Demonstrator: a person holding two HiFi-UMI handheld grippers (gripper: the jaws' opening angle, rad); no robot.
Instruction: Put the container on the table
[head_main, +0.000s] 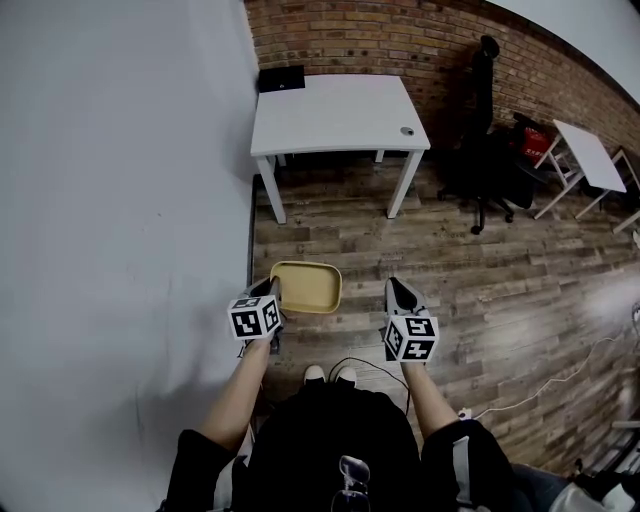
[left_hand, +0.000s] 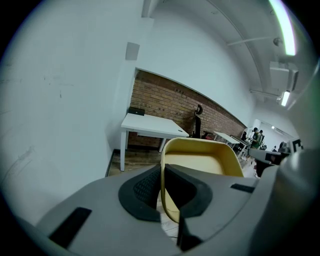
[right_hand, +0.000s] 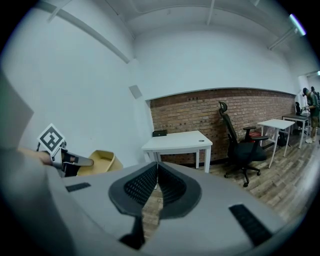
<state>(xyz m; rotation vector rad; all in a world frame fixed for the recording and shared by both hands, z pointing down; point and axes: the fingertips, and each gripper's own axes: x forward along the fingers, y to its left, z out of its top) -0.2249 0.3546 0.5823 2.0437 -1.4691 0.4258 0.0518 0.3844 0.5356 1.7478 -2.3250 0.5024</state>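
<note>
my left gripper (left_hand: 162, 192) is clamped on the near rim of the shallow mustard-yellow plastic container (left_hand: 200, 157), one jaw inside the wall and one outside. the tray hangs out in front of me, off the ground and a little left of centre. my right gripper (right_hand: 156, 187) has its jaws pressed together with nothing between them and hangs beside the container, apart from it. as i judge it, the pick-up is done and the carry is the step in hand: the container is in the air, resting on nothing, and the white rectangular table (head_main: 330, 115) it belongs on stands well ahead of me across the wooden plank floor (head_main: 480, 290). what's left is to walk over, bring the tray above the top, lower it flat and open the left jaws. the tabletop is mostly bare, with a small black box (head_main: 281, 78) at its far left corner and a small round thing (head_main: 407, 131) near its right edge, so the middle and the near edge look like the room to aim for. on my left the pale grey wall (head_main: 120, 200) runs right along my path, and the table's left side sits close to it, so i'd keep the tray from swinging that way. a black office chair (head_main: 485, 150) stands to the right of the table, apart from it. a white cable (head_main: 540, 385) lies on the floor off to my right, out of the straight line ahead.
</note>
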